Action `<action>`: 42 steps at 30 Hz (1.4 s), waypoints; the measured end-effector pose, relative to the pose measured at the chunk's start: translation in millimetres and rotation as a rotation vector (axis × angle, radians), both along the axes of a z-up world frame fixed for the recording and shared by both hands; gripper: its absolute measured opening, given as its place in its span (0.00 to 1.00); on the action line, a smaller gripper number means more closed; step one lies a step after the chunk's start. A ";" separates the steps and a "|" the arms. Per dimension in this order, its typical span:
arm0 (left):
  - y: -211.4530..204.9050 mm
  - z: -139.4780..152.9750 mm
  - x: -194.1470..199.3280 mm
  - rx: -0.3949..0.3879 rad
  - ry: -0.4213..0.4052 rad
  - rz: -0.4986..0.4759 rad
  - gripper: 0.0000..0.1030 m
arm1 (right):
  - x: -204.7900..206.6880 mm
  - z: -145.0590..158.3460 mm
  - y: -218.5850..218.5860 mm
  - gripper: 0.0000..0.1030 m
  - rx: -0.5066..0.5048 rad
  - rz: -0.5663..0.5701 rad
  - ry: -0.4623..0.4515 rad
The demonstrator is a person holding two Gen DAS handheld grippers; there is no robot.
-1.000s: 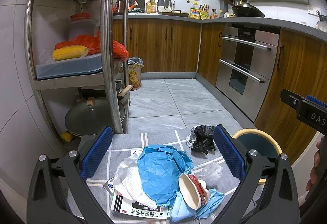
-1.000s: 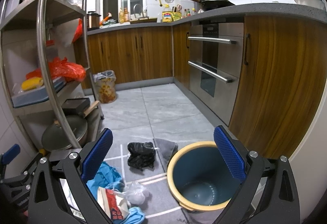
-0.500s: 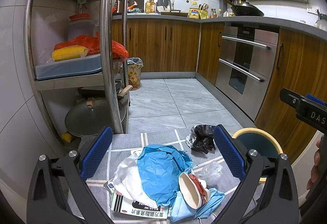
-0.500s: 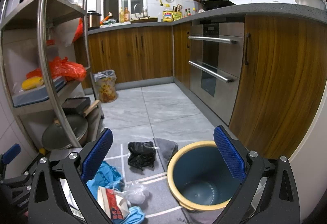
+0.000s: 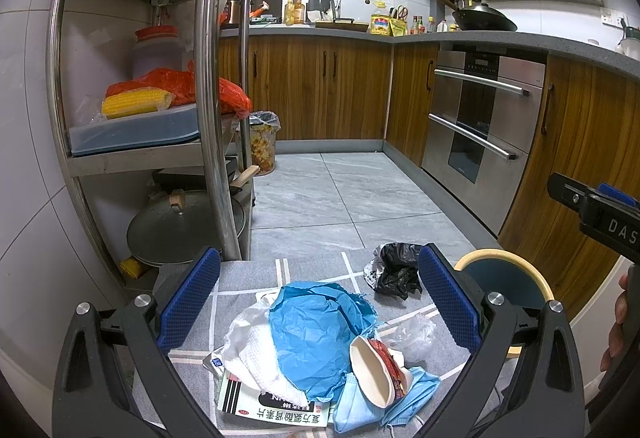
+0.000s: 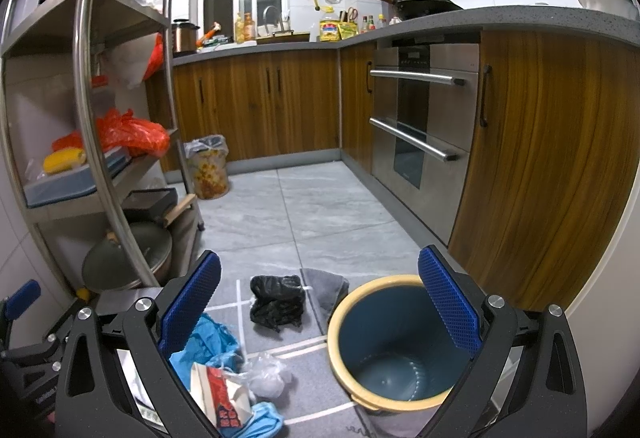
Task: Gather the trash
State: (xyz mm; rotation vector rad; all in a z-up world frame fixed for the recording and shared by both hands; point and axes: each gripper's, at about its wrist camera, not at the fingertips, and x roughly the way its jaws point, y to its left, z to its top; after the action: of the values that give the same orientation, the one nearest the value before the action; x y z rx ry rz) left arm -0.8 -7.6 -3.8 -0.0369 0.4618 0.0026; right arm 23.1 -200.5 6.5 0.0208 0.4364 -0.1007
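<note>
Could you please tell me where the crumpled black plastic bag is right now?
The black plastic bag lies on the grey mat, just left of the blue bin and beyond the blue paper.

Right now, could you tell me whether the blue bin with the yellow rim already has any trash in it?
Empty: the right wrist view looks straight into the blue bin and shows its bare bottom.

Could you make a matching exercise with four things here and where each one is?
Things:
1. corn cob
2. black bag
3. bin
4. wok

Places:
A. on the countertop
B. on the rack shelf
C. on the grey mat, beside the bin
D. between the fingers of the right gripper in its view

Pairs: 1-B, 2-C, 3-D, 4-A
</note>
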 end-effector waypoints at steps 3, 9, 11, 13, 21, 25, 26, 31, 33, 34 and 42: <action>-0.2 -0.5 0.8 0.003 0.001 -0.001 0.95 | -0.3 -2.1 -0.5 0.95 -0.001 -0.001 0.000; 4.1 -1.3 1.9 0.008 0.021 0.013 0.95 | 2.1 -7.0 8.1 0.95 -0.001 0.039 0.016; 6.6 -0.8 3.5 0.032 0.024 0.035 0.95 | 7.7 -4.0 11.5 0.95 -0.012 0.074 0.013; 8.0 1.5 5.0 0.065 0.019 0.055 0.95 | 16.9 0.6 13.4 0.95 -0.038 0.100 0.000; 34.3 9.5 19.3 0.040 -0.008 0.037 0.95 | 76.9 5.1 15.0 0.95 -0.033 0.223 0.041; 40.1 9.1 30.6 0.072 -0.002 0.062 0.95 | 102.8 -11.2 16.4 0.95 -0.084 0.252 0.050; 41.6 8.5 33.0 0.078 -0.009 0.059 0.95 | 110.3 -15.9 16.5 0.95 -0.092 0.256 0.070; 45.9 0.0 62.7 0.083 0.027 0.062 0.95 | 144.2 -31.2 11.3 0.95 -0.046 0.276 0.138; 45.9 -10.6 78.0 0.080 0.060 0.053 0.95 | 154.7 -37.6 10.3 0.95 -0.054 0.272 0.148; 44.6 -16.8 86.1 0.086 0.079 0.052 0.95 | 160.3 -42.3 10.1 0.95 -0.062 0.262 0.164; 38.5 -61.6 128.4 0.096 0.228 0.026 0.95 | 197.8 -80.8 9.4 0.93 -0.013 0.278 0.297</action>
State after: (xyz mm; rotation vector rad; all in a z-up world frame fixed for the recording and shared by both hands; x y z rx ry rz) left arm 127.6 30.9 -65.3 0.0524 0.6888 0.0546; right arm 220.9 -191.0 -74.3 -0.0688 0.7310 0.1697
